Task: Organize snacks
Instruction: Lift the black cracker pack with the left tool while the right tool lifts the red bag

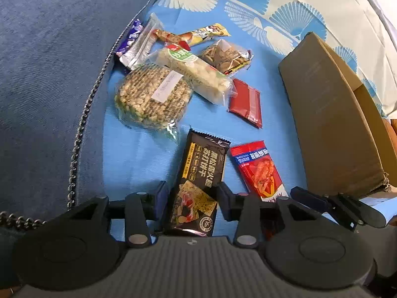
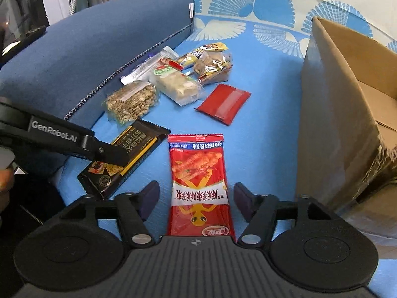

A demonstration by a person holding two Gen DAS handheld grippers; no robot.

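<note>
A black cracker packet (image 1: 201, 173) lies on the blue sheet between the fingers of my left gripper (image 1: 192, 201), which is open around its near end; the packet also shows in the right wrist view (image 2: 134, 154). A red spicy-snack packet (image 2: 199, 186) lies between the open fingers of my right gripper (image 2: 197, 198); it also shows in the left wrist view (image 1: 258, 171). Neither packet is gripped. A pile of snacks lies farther off: a round rice cake (image 1: 152, 96), a white nougat bar (image 1: 196, 74) and a plain red packet (image 1: 247, 103).
An open cardboard box (image 1: 332, 114) stands to the right, also in the right wrist view (image 2: 342, 114). A dark blue cushion (image 1: 49, 74) with a zip edge borders the snacks on the left. The left gripper's arm (image 2: 62, 136) reaches in from the left.
</note>
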